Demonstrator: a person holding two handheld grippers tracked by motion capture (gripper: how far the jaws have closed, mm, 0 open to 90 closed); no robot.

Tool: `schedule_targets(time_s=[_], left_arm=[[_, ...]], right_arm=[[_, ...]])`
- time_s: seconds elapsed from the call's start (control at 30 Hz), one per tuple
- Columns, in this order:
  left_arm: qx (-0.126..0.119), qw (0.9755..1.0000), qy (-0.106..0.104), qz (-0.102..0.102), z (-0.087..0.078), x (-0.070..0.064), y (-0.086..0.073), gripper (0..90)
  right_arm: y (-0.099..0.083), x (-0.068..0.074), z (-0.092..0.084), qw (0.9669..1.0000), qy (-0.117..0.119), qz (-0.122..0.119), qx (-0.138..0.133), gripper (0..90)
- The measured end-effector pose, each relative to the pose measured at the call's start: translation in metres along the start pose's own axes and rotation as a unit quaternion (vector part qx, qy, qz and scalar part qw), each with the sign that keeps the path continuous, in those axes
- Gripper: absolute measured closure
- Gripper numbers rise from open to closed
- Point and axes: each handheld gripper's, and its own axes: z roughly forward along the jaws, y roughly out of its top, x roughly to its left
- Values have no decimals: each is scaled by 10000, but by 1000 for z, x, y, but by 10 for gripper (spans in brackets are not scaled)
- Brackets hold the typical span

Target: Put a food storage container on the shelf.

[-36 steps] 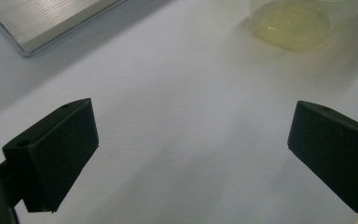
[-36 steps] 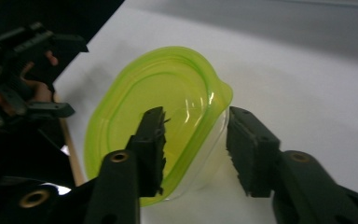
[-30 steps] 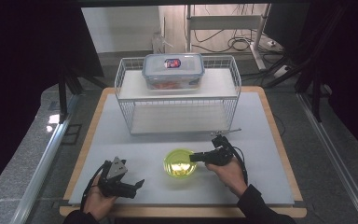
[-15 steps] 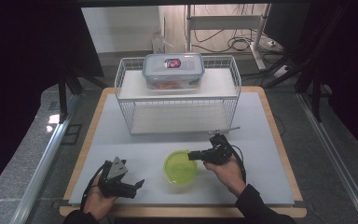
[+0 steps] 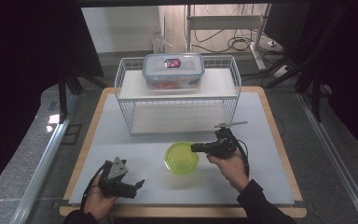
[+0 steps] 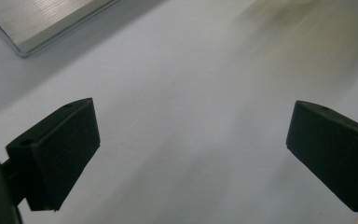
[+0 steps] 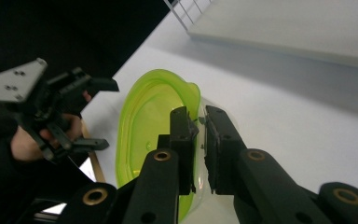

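A translucent green bowl [image 5: 182, 157] is at the middle front of the white table [image 5: 261, 186]. My right gripper [image 5: 194, 148] reaches in from the right. Its jaws have just been closing and are now shut on the bowl's near rim. In the right gripper view the bowl [image 7: 149, 121] stands tilted on edge, with its rim pinched between the jaws of the right gripper [image 7: 200, 119]. My left gripper [image 5: 137, 186] rests low at the front left, open. In the left gripper view its jaws [image 6: 191, 149] stand wide apart over bare table, with nothing between them.
A white wire rack [image 5: 126, 100] stands at the back middle of the table. A clear lidded food container [image 5: 173, 70] sits on its upper shelf. The left gripper [image 7: 108, 114] and its hand appear beyond the bowl in the right gripper view.
The right gripper has closed on the bowl's rim and risen a little, tipping the bowl up off the table. The left gripper has stayed where it was.
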Motion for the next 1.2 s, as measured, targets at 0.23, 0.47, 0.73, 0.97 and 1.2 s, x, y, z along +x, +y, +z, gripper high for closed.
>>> schedule_targets(time_s=[0.23,0.47,0.73,0.97,1.2], left_arm=[[-12,10000,4,2,0,0,0,27],[-74,10000,25,-19,-2,0,0,27],[-68,10000,20,-4,-2,1,1,26],[-55,10000,18,15,-2,1,1,26],[-62,10000,14,15,-2,1,1,26]], right_arm=[[12,6,-11,9997,85,-38,-224,830],[28,13,-22,9987,177,-113,-473,830],[46,18,-32,9973,245,-154,-671,831],[65,23,-43,9953,320,-152,-897,832],[83,28,-52,9934,350,-177,-1082,832]])
